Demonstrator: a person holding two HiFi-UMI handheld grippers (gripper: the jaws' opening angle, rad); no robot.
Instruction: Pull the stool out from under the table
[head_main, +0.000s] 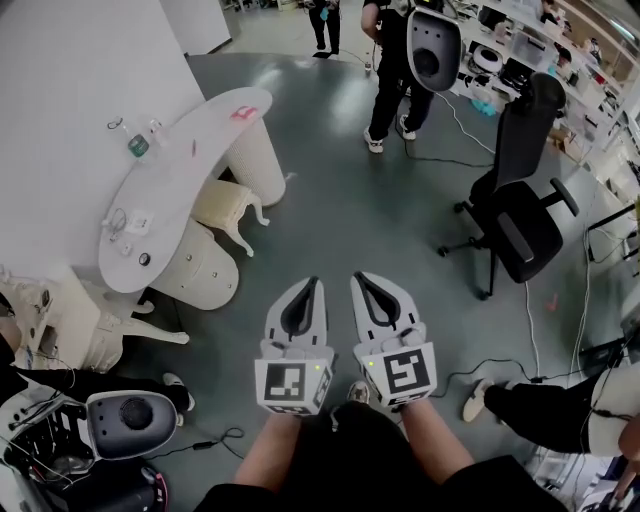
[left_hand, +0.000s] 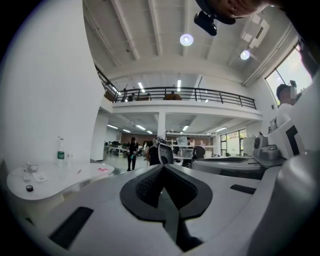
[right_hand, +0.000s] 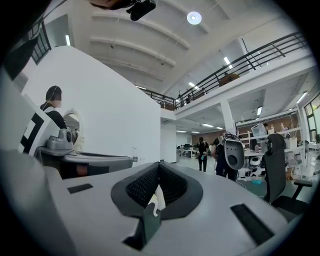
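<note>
the left gripper and right gripper hang side by side, jaws pressed together on nothing, above the grey floor. the cream stool stands tucked partly under the white table, well apart from them at upper left.

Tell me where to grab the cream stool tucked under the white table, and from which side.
Take the stool by the seat rim that pokes out from under the table, or by its curved outer leg. Come from the open floor at the head view's right: the tabletop covers its far half and fluted bases flank it.
</note>
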